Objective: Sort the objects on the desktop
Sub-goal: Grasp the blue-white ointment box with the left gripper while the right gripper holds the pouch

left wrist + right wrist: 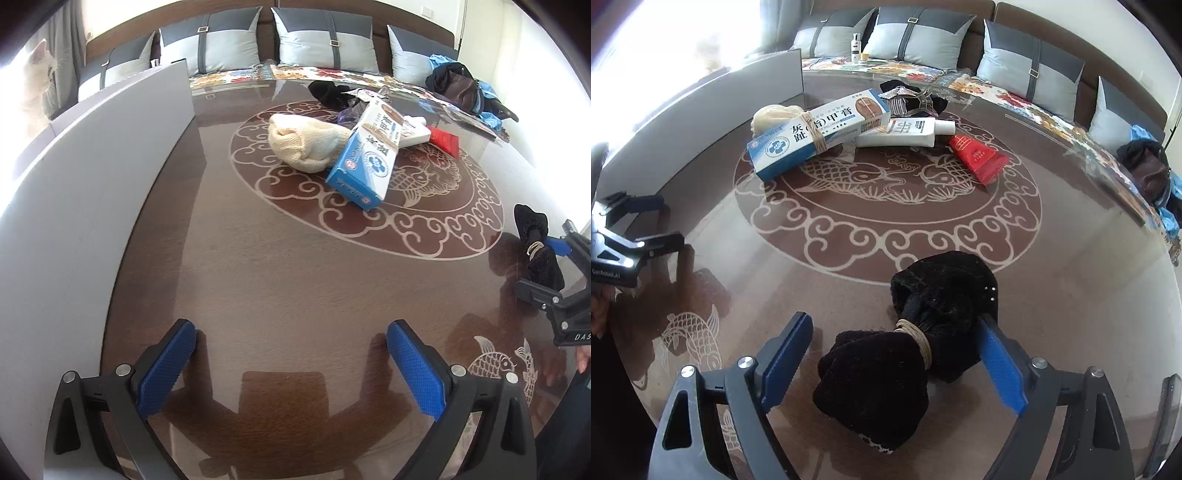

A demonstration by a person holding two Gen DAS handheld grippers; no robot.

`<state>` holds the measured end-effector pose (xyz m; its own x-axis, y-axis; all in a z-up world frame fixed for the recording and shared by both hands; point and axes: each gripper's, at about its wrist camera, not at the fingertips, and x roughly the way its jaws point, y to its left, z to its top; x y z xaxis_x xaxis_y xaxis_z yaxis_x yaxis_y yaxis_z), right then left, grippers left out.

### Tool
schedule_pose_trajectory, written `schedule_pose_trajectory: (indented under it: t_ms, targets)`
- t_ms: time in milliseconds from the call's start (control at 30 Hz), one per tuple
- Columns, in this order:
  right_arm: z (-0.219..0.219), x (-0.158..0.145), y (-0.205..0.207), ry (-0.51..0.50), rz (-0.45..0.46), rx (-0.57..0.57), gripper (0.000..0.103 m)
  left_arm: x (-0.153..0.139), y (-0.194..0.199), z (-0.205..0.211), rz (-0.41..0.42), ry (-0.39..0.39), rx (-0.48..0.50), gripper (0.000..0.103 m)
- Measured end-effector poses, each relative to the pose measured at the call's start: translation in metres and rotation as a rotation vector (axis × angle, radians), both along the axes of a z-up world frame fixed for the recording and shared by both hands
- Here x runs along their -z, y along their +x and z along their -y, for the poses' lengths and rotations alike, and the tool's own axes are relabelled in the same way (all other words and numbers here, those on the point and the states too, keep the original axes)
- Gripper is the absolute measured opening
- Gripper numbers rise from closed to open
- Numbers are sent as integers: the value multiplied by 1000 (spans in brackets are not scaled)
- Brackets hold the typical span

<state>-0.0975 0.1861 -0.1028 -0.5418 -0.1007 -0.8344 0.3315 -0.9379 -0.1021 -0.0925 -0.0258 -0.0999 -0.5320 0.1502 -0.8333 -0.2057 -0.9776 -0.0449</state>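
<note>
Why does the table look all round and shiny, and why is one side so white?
Left wrist view: the fisheye lens bends the table round, and its glossy top mirrors the left gripper. Window light whitens the left edge. Right wrist view: the same bending, glare bleaches the upper left corner, and the black cloth bundle stays sharp.

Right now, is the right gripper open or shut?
Open: the right gripper straddles the black tied cloth bundle, with a gap at its left pad.

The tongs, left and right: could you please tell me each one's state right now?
Left tongs: open, empty.
Right tongs: open around the black twine-tied cloth bundle.
</note>
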Motion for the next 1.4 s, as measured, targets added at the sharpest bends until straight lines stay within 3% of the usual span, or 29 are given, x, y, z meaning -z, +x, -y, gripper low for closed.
schedule_pose_trajectory:
  t_ms: [100, 167, 233, 400, 433, 467, 500, 700, 833, 867, 900, 967, 1000, 1067, 1133, 1167, 1200, 1233, 1267, 1300, 1400]
  targets:
    - [-10, 4, 2, -61, -20, 46, 97, -6, -22, -19, 9, 19, 44, 103]
    - [-17, 6, 0, -90, -13, 88, 103, -12, -38, -35, -21, -31, 62, 103]
    - [-21, 7, -3, -95, -11, 122, 103, -16, -58, -51, -44, -79, 67, 103]
    - [-22, 7, -4, -93, -13, 124, 103, -12, -99, -85, -27, -93, 131, 103]
    - [-22, 7, -4, -93, -13, 124, 103, -13, -100, -89, -38, -102, 140, 95]
    - [-22, 7, -4, -93, -13, 124, 103, -13, -100, -92, -49, -118, 141, 64]
    - [-22, 7, -4, -93, -13, 124, 103, -12, -98, -92, -49, -131, 130, 45]
    - [-22, 7, -3, -93, -13, 124, 103, -9, -39, -72, -15, -34, 91, 41]
    - [-23, 7, -3, -95, -13, 123, 103, -9, 11, -59, -6, -52, 67, 44]
    - [-22, 7, -3, -95, -12, 123, 103, -8, 15, -57, 1, -61, 58, 58]
    - [-23, 7, -3, -96, -12, 123, 103, -7, 15, -55, 11, -72, 51, 81]
    - [-23, 7, -3, -96, -9, 123, 103, -4, 9, -55, 21, -111, 40, 103]
    - [-23, 7, -4, -96, -4, 123, 103, -1, 6, -55, 30, -139, 40, 103]
    - [-21, 5, -8, -84, 51, 142, 103, 1, 0, -53, 47, -112, 56, 103]
    - [-18, 1, -13, -140, 103, 148, 103, 3, -5, -51, 69, -70, 71, 103]
    - [-16, -2, -14, -159, 110, 160, 100, 1, -4, -50, 49, -67, 77, 93]
    - [-12, -2, -17, -141, 108, 183, 94, -2, -2, -50, 27, -61, 84, 72]
    - [-8, -4, -20, -106, 99, 199, 76, -5, -2, -50, 16, -55, 91, 60]
    - [-5, -6, -21, -97, 95, 199, 49, -8, -2, -49, 22, -51, 94, 42]
    - [-5, -8, -23, -115, 113, 198, 39, -11, -1, -46, 29, -27, 95, 41]
    - [-5, -24, -17, -126, 119, 195, 38, -34, 13, -29, -30, 38, 75, 41]
